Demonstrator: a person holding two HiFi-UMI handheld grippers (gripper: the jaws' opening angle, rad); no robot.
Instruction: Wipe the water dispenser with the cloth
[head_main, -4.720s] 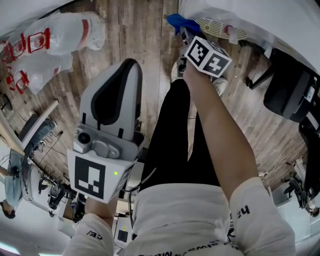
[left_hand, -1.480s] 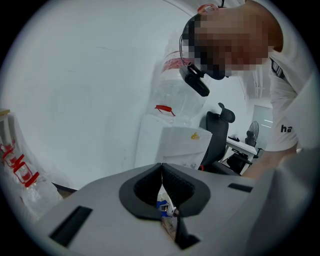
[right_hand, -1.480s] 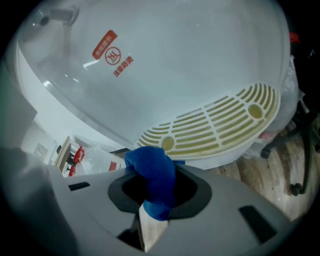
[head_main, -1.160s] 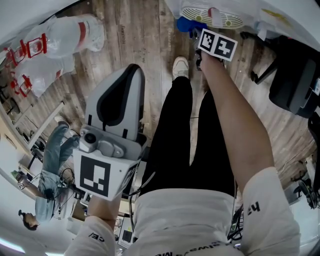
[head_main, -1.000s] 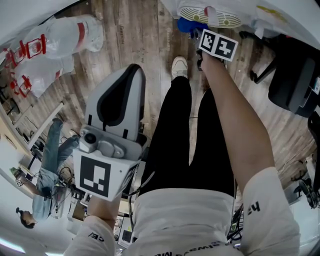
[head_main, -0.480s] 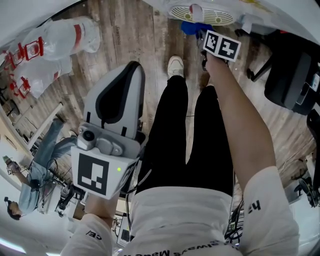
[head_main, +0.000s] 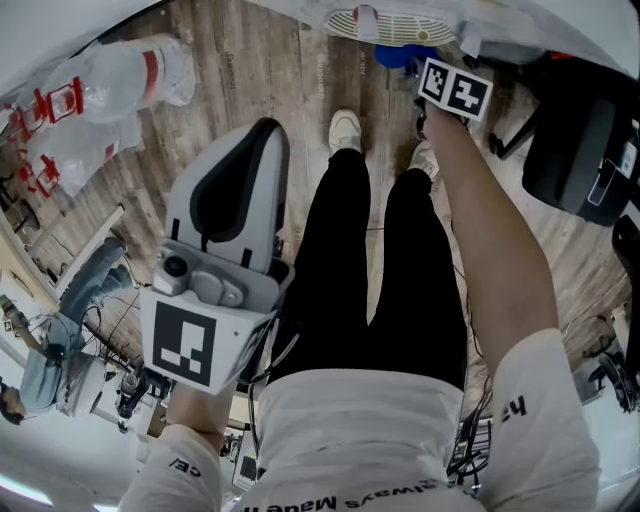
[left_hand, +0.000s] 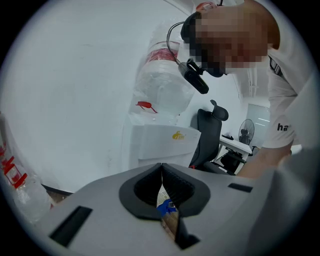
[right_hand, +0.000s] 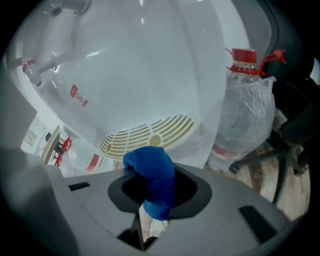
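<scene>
- While you look down in the head view, your right gripper (head_main: 432, 78) reaches forward at arm's length, with the blue cloth (head_main: 400, 55) at its tip, just beside the cream grille (head_main: 365, 20) of the water dispenser (head_main: 520, 25).
- Your left gripper (head_main: 256, 135) sits low beside your left leg, well apart from the cloth, over the wooden floor (head_main: 290, 80).
- From the left gripper view, its jaws are pressed together with nothing between them. The dispenser and its upturned bottle (left_hand: 162, 85) stand ahead.
- From the right gripper view, the jaws are clenched on the cloth, which bulges up in front of the grille. You cannot tell whether they touch. A wrapped bottle with a red cap (right_hand: 245, 110) stands to the right.
</scene>
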